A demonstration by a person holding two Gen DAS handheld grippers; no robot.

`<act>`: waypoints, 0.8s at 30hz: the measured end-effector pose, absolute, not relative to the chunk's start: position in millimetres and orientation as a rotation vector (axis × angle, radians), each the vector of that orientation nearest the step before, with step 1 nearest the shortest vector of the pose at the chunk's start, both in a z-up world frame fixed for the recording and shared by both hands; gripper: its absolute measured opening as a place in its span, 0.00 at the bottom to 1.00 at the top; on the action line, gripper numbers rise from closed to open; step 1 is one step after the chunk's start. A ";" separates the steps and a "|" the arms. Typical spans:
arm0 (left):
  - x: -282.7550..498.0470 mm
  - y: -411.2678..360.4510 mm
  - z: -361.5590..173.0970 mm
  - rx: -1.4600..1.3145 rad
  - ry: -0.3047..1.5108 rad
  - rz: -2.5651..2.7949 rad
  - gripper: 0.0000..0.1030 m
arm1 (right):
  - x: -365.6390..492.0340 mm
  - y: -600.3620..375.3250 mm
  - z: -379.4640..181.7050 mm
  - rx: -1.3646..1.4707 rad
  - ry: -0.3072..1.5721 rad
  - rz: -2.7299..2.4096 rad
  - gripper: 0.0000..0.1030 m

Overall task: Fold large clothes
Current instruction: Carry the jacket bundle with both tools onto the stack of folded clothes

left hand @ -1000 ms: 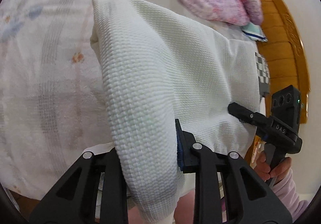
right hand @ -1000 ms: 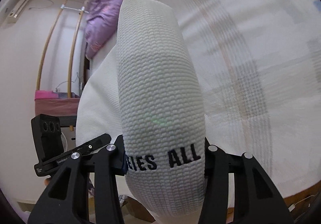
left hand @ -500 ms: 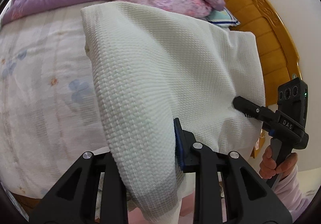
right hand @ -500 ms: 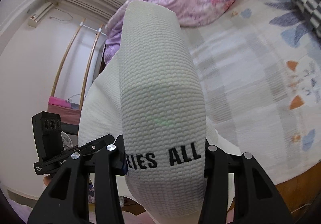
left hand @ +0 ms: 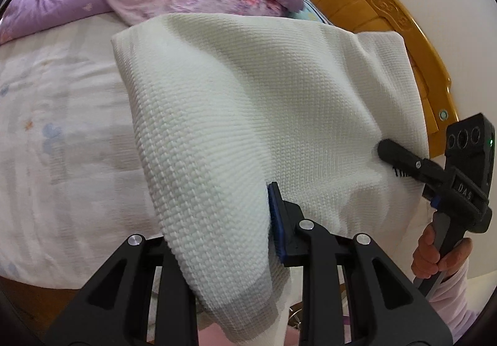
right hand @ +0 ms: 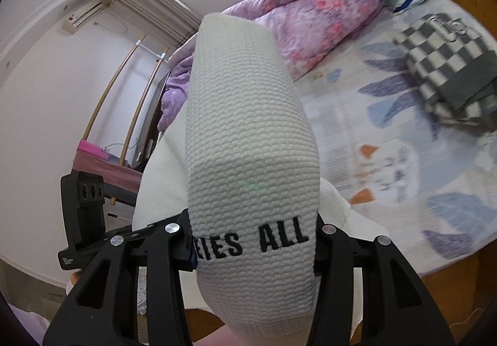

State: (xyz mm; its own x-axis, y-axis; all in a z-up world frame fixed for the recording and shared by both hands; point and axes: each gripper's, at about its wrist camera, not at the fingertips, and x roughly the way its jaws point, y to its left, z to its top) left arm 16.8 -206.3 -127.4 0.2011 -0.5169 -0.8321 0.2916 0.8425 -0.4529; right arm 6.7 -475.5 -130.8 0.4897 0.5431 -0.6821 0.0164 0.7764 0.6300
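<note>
1. Hanging over the bed [left hand: 62, 135], white knit garment [left hand: 248, 104] is clamped by left gripper [left hand: 217, 222] and right gripper [right hand: 253, 240].
2. Soft, thick, probably light and floppy; take hold at folded edges.

The bedsheet [right hand: 388, 159] lies bare at centre right of the right view, hemmed by the quilt [right hand: 316, 7] above, the checkered clothes [right hand: 447, 66] upper right, and the white garment [right hand: 248, 135] filling the centre.
</note>
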 end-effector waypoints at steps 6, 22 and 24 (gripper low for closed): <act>37.6 -287.5 -120.9 -0.156 1.247 -0.606 0.24 | 15.5 -548.7 -130.4 0.641 1.004 0.301 0.42; 205.5 -466.0 -135.3 -0.124 1.227 -0.586 0.24 | 177.6 -719.8 -152.7 0.681 1.027 0.285 0.42; 232.0 -493.1 -145.7 -0.131 1.245 -0.578 0.25 | 201.8 -746.8 -162.9 0.696 1.036 0.284 0.42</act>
State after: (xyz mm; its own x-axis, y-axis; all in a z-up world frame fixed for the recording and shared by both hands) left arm 232.0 -493.1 -145.7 0.1980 -0.4808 -0.8541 0.3421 0.8505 -0.3995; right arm 201.8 -746.8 -162.9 0.4981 0.5263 -0.6891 0.1017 0.7538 0.6492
